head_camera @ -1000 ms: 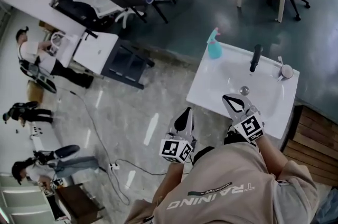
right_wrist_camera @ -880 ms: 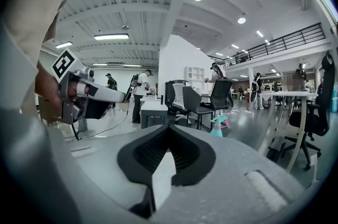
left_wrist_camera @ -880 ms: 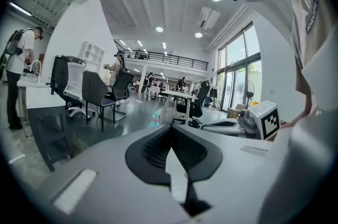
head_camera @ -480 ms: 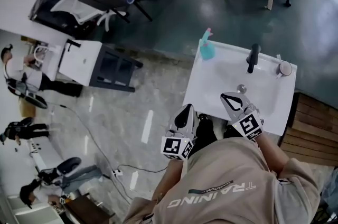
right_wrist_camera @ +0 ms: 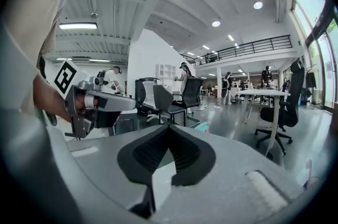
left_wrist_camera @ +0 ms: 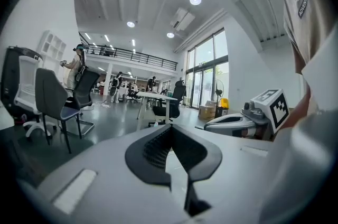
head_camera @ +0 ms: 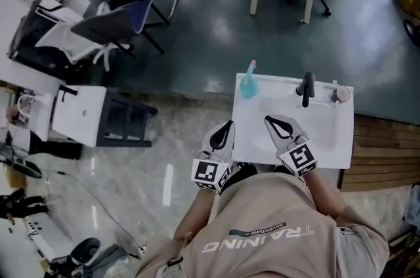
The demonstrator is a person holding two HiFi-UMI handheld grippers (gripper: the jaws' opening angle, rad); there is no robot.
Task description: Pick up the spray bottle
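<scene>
head view only: whole spray bottle (head_camera: 248,83), far-l corner of sink (head_camera: 328,145).

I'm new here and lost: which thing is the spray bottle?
Find the white washbasin in front of the person. At its back left corner stands the spray bottle. It is the only teal thing there, with a pink top, unlike the black tap to its right.

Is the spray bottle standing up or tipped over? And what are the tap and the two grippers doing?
spray bottle: upright on the back left corner of the sink, not held.
tap: no running water visible.
left gripper: shut, empty, by the sink's left edge.
right gripper: shut, empty, over the sink.
</scene>
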